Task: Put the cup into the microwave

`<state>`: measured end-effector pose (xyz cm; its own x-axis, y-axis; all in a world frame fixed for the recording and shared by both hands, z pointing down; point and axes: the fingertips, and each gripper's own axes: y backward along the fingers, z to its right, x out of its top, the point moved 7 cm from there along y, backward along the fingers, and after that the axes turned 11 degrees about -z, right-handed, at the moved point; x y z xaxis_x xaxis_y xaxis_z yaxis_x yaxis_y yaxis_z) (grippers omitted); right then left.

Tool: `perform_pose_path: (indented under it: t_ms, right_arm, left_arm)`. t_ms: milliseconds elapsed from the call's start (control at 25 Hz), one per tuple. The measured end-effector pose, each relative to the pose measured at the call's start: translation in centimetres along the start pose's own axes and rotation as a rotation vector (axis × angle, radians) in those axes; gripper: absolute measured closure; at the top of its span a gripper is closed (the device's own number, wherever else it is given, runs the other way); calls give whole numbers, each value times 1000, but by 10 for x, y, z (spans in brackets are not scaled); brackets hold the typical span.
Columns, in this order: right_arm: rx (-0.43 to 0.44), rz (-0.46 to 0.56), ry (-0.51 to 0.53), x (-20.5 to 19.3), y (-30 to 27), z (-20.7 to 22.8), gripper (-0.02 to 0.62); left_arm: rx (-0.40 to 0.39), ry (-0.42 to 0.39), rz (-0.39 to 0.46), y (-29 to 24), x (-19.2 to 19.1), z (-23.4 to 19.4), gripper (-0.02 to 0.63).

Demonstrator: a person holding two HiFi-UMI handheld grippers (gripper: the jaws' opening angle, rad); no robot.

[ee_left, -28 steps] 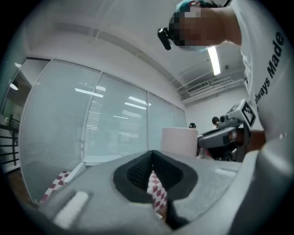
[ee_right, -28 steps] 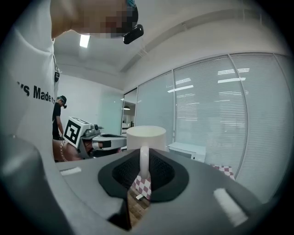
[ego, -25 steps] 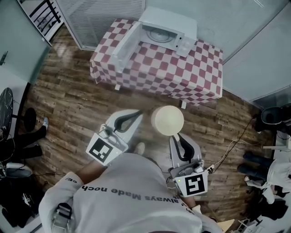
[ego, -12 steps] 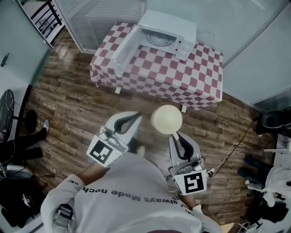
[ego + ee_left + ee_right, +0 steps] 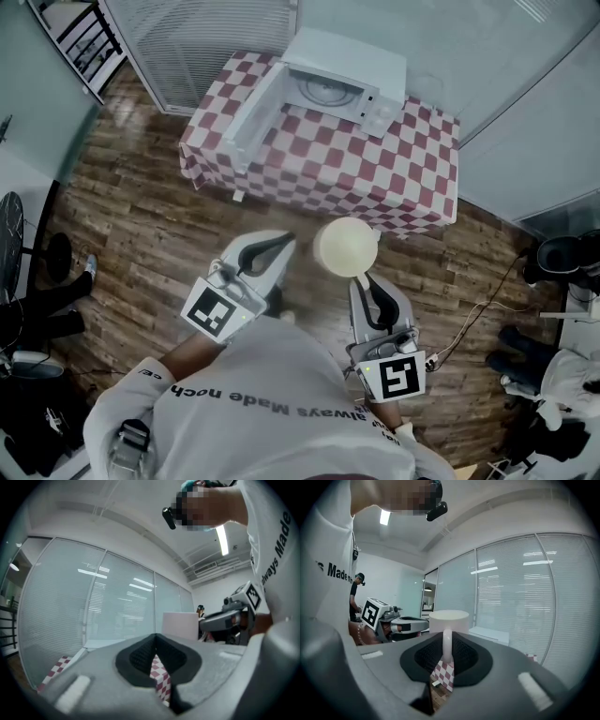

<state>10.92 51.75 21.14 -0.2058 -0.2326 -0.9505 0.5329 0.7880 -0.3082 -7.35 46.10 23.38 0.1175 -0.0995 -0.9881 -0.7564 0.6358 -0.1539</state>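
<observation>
the right gripper (image 5: 364,279) pinches the white cup (image 5: 346,247) by its handle, well short of the microwave (image 5: 349,64), whose door (image 5: 251,105) stands open. the left gripper (image 5: 285,240) is closed on nothing. carrying and placing remain.

The microwave (image 5: 349,58)'s door (image 5: 253,108) stands wide open, cavity (image 5: 323,92) exposed.

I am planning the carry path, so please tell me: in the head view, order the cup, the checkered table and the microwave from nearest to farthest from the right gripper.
1. cup, held by its handle in the right gripper.
2. checkered table, ahead of it.
3. microwave, at the table's far edge, door open.
</observation>
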Motion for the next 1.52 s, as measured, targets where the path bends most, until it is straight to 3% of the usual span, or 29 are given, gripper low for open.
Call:
perform_pose_path:
  t_ms: [280, 1040, 1520]
  right_arm:
    - [6, -31, 52, 14, -57, 24, 551]
    - [-51, -14, 22, 73, -222, 65, 551]
    - [-59, -69, 33, 71, -263, 87, 551]
  left_arm:
    - [-8, 9, 1, -30, 1, -57, 601]
    - [-76, 14, 11, -96, 11, -224, 601]
    - [-96, 38, -8, -128, 4, -265, 601]
